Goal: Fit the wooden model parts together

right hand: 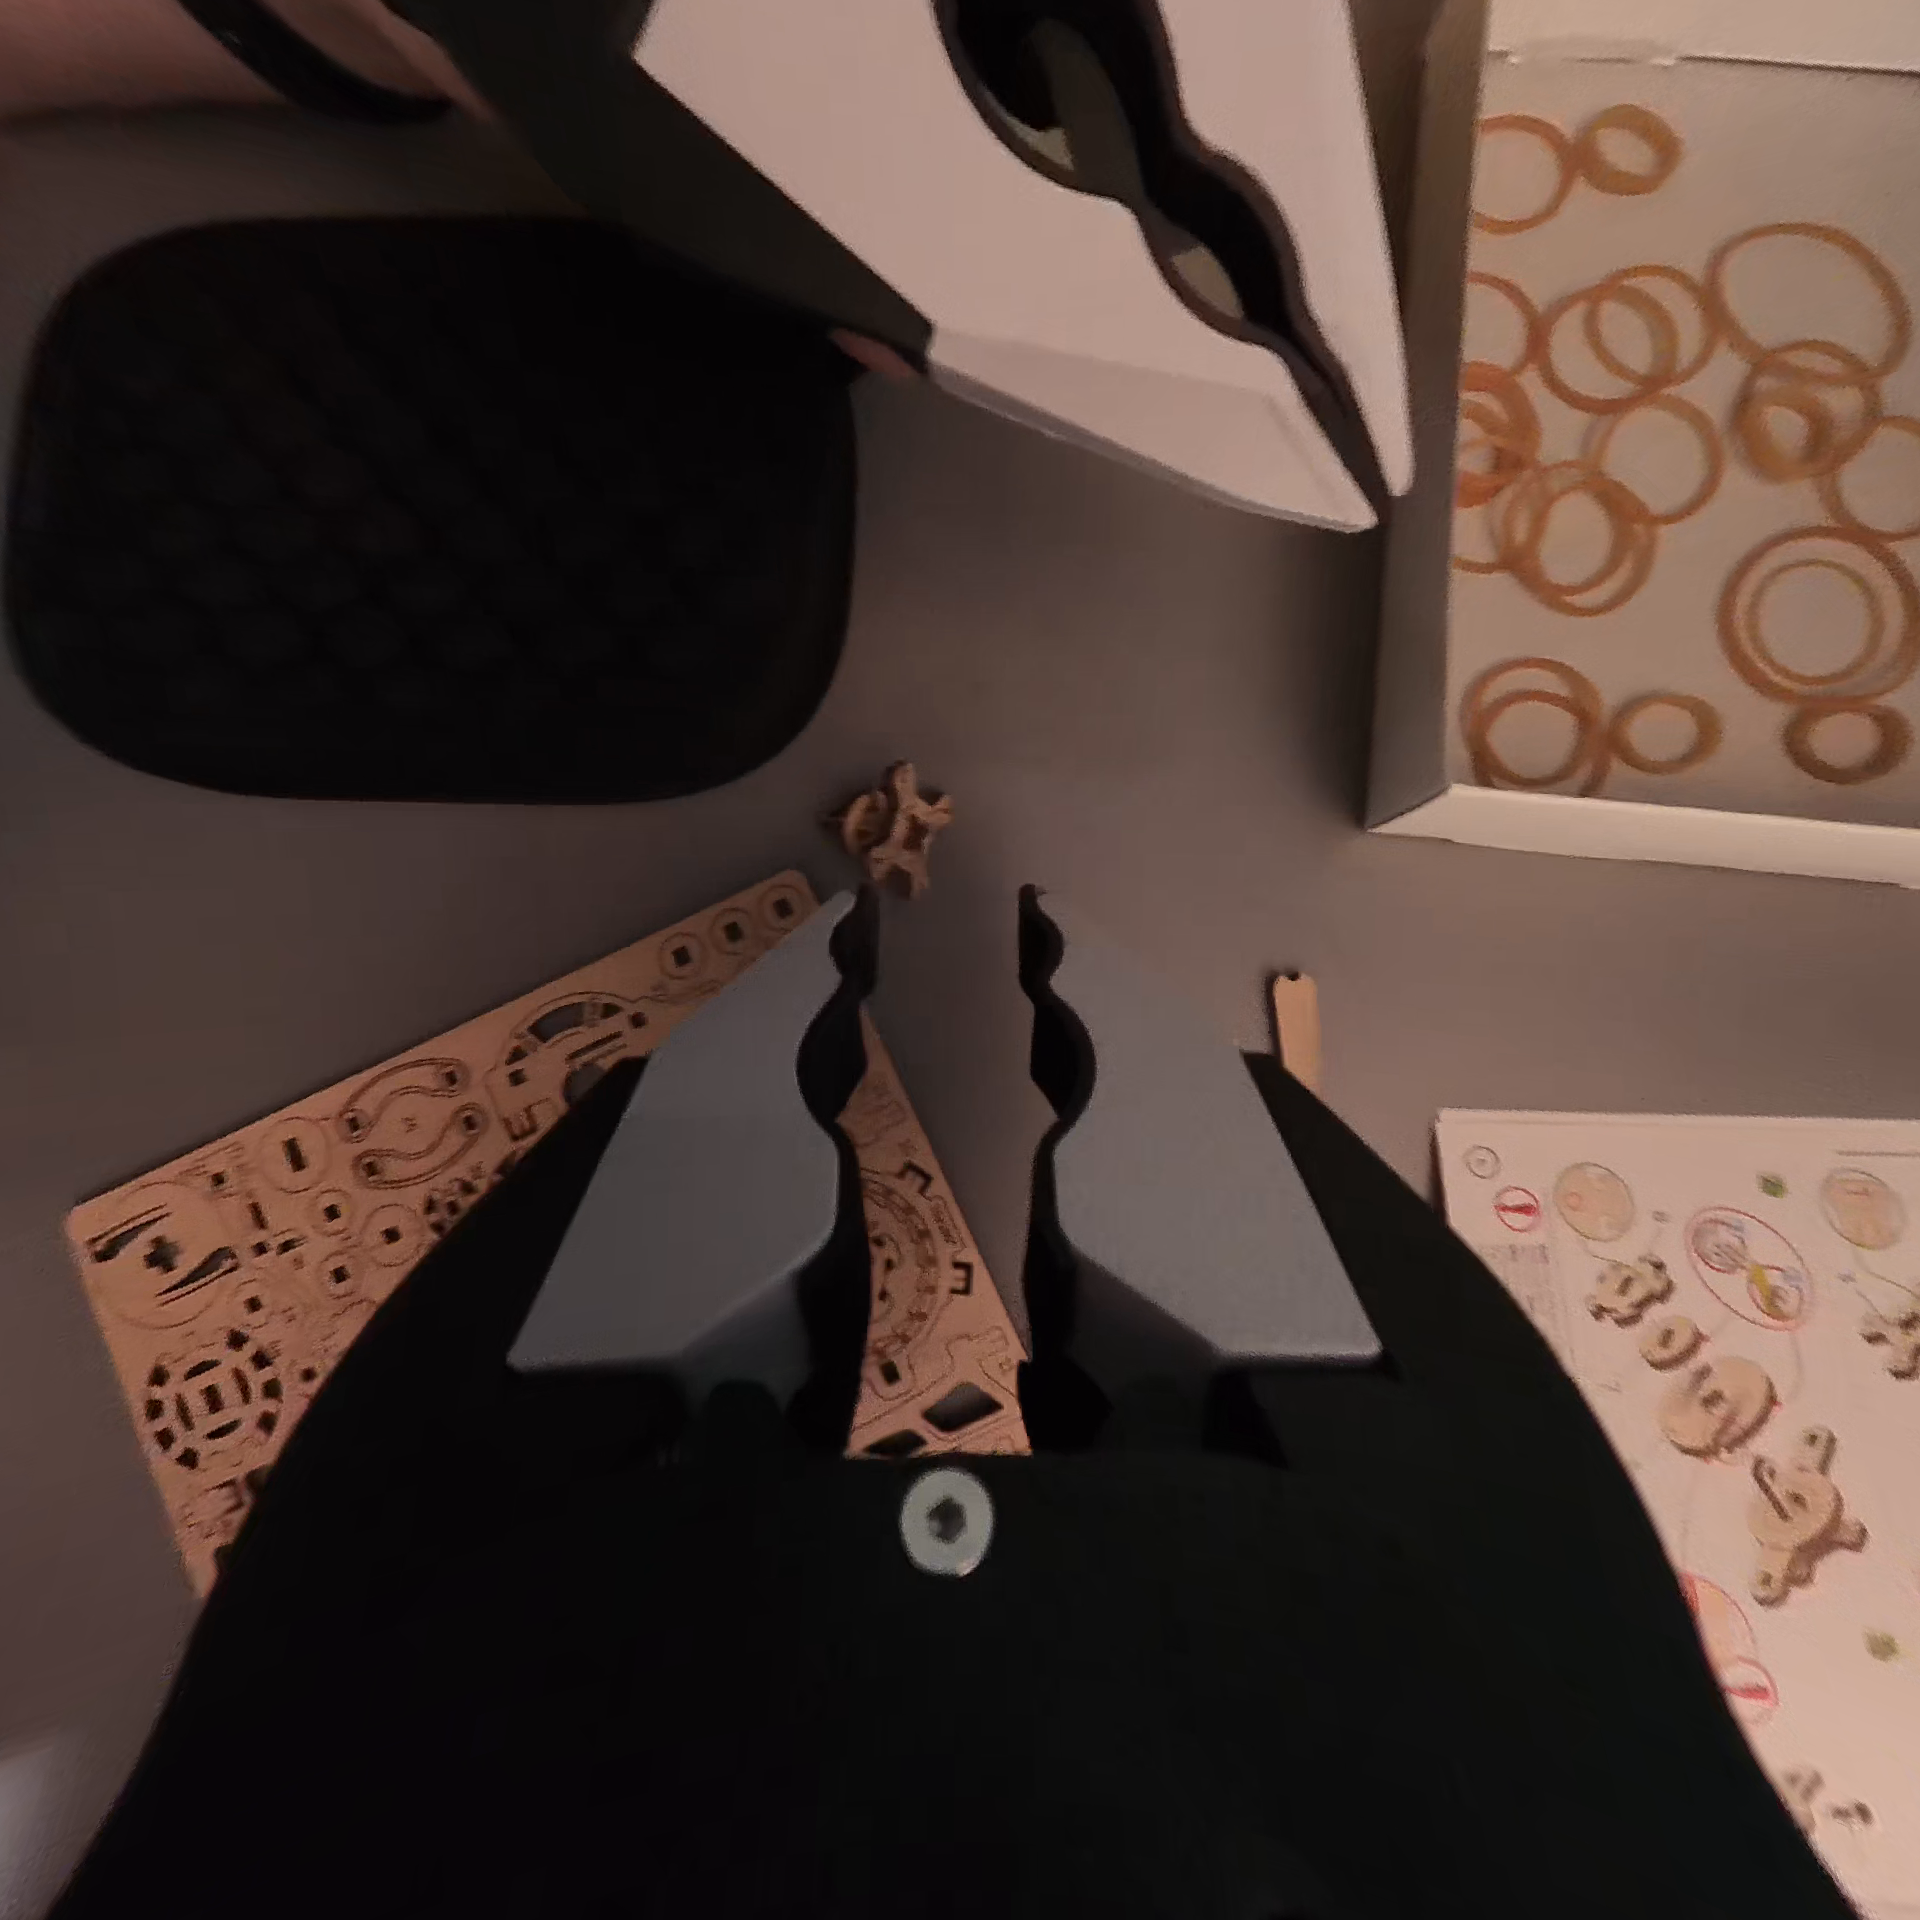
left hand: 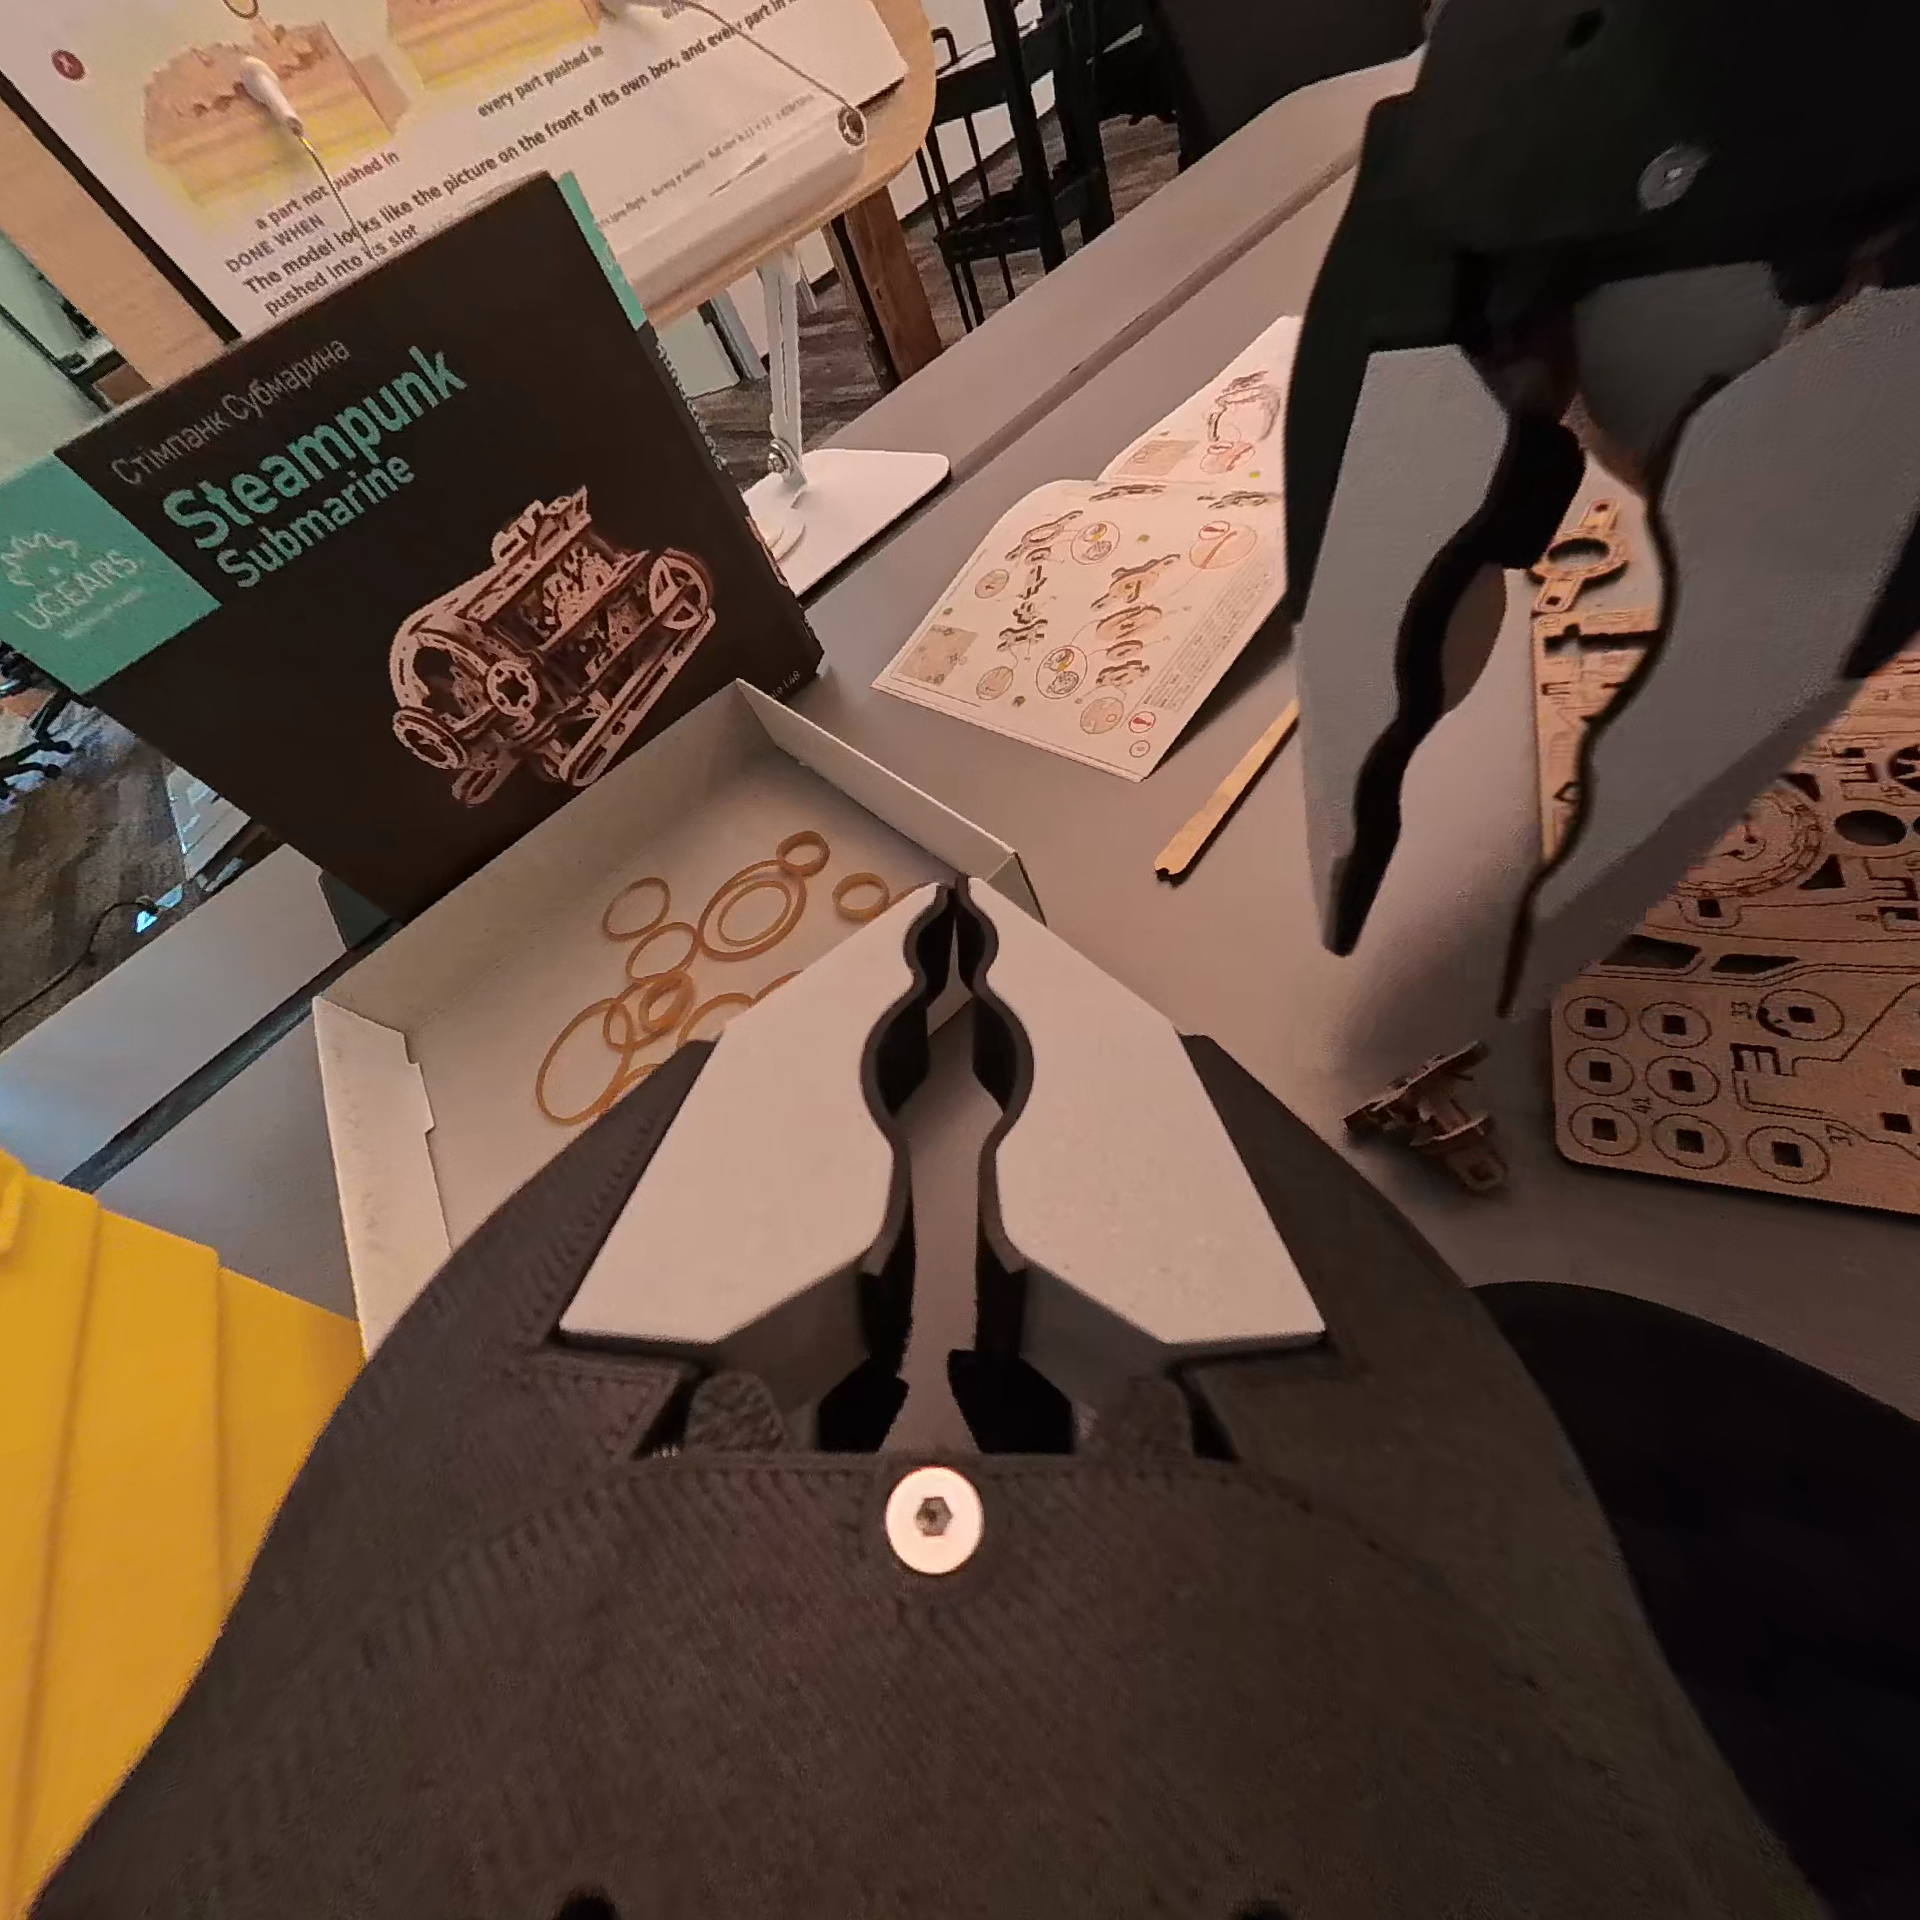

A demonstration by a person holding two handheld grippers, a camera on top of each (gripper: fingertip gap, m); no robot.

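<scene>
- Right wrist view: the right gripper hangs over bare grey bench, jaws apart and empty, tips just short of one small wooden assembly.
- One wooden parts sheet lies beneath its left finger, near the assembly.
- Left gripper has jaws together, empty, above the white box tray edge.
- One instruction booklet, one wooden stick, and many rubber bands are around.
</scene>
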